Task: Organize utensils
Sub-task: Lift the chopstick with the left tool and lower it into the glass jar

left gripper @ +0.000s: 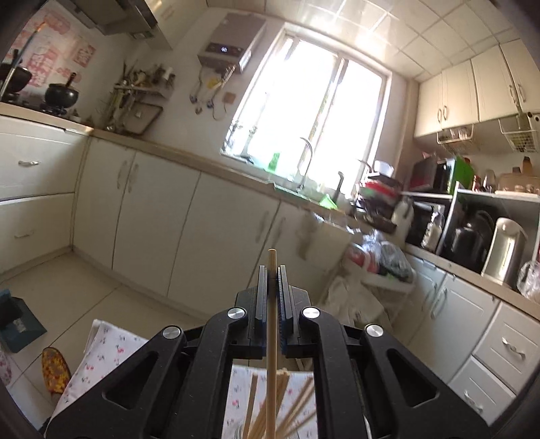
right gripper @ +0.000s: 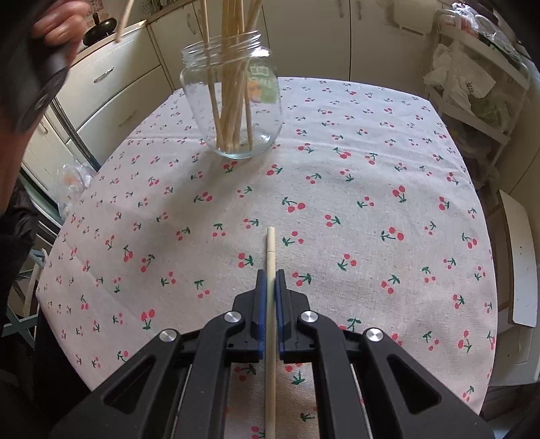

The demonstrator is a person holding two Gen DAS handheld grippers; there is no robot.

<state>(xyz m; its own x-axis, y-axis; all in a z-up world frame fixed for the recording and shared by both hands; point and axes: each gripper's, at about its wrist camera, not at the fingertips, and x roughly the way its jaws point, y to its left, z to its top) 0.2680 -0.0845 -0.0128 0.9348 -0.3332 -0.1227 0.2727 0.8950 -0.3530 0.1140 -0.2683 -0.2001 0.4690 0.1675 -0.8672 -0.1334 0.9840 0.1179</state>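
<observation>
A glass jar point(right gripper: 232, 98) stands upright on the cherry-print tablecloth point(right gripper: 354, 189), toward the far side of the table, with a bundle of chopsticks point(right gripper: 233, 67) leaning inside it and sticking out past its rim.

Nearer than the jar, well apart from it, the right gripper point(right gripper: 270, 280) points down at the cloth with its jaws closed on one pale chopstick point(right gripper: 270, 256), whose tip pokes out just ahead of the pads.

Up and to the left of the jar, a hand point(right gripper: 55, 25) carries the left gripper point(left gripper: 272, 277). Its jaws are clamped on another chopstick point(left gripper: 271, 320), held roughly level and aimed at the kitchen cupboards point(left gripper: 152, 202) and window point(left gripper: 310, 111); the jar's bundle shows just below it.
</observation>
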